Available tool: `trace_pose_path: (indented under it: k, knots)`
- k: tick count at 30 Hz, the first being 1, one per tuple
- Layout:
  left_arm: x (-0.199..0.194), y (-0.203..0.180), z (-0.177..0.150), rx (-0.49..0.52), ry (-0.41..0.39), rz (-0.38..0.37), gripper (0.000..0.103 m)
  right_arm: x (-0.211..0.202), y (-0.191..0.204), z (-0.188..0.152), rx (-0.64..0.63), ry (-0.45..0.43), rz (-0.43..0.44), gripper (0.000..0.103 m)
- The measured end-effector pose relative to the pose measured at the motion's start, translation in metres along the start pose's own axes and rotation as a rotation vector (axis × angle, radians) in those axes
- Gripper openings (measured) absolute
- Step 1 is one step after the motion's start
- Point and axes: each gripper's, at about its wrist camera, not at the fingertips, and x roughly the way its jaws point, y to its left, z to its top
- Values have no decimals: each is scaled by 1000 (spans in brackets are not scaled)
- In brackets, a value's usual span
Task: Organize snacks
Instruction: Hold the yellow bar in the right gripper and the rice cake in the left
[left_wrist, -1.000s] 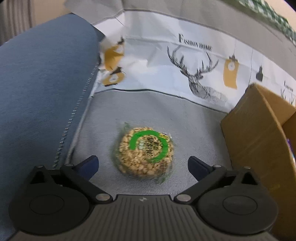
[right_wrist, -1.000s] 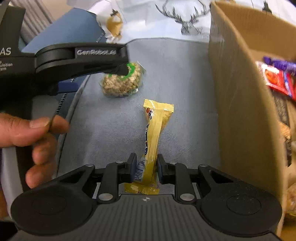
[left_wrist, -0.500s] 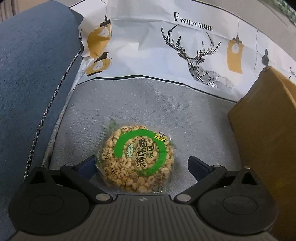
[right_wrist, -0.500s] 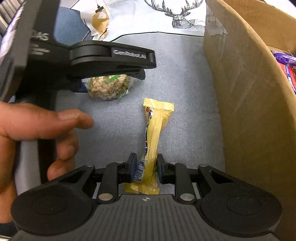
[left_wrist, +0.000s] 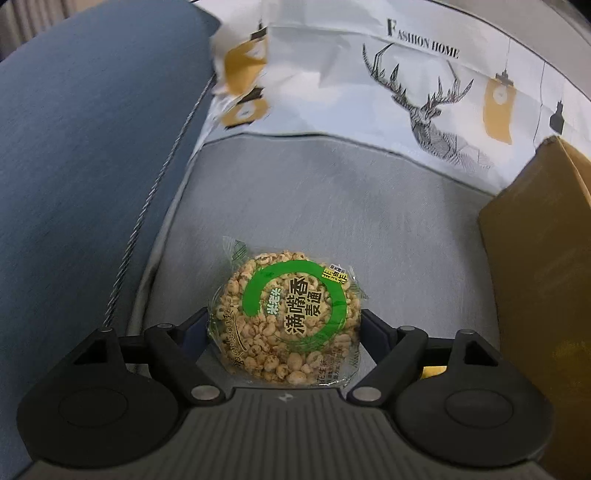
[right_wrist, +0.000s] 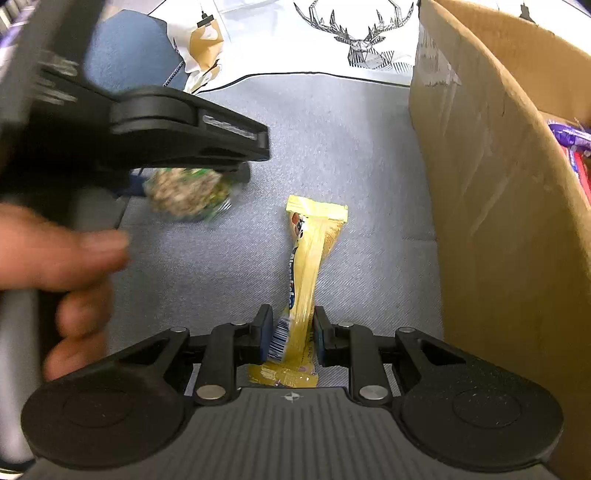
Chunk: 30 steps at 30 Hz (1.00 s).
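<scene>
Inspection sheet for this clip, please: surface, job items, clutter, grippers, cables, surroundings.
Surface: grey fabric seat cushion.
Job's things: round puffed-grain cake in clear green-printed wrapper; long yellow snack bar; brown cardboard box holding wrapped snacks.
Clutter: nothing seen.
Grippers: left gripper has just been closing, cake between its fingers, pads at the wrapper's edges; right gripper shut on the bar.
Cables: nothing seen.
Surroundings: white deer-print cloth; blue armrest.

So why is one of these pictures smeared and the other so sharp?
Right wrist view: the hand, the left claw and the round rice cake are motion-blurred, while the yellow bar stays crisp. Left wrist view: the cake is sharp; the fisheye lens bends the edges.
</scene>
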Motion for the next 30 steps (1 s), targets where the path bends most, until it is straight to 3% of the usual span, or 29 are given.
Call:
trace_pose_path:
  k: [8, 30]
  knots:
    - [8, -1, -18, 46, 105, 8, 89, -1, 0, 0, -1, -5, -11, 24]
    - [14, -2, -16, 52, 110, 27, 91, -1, 2, 4, 0, -5, -9, 24]
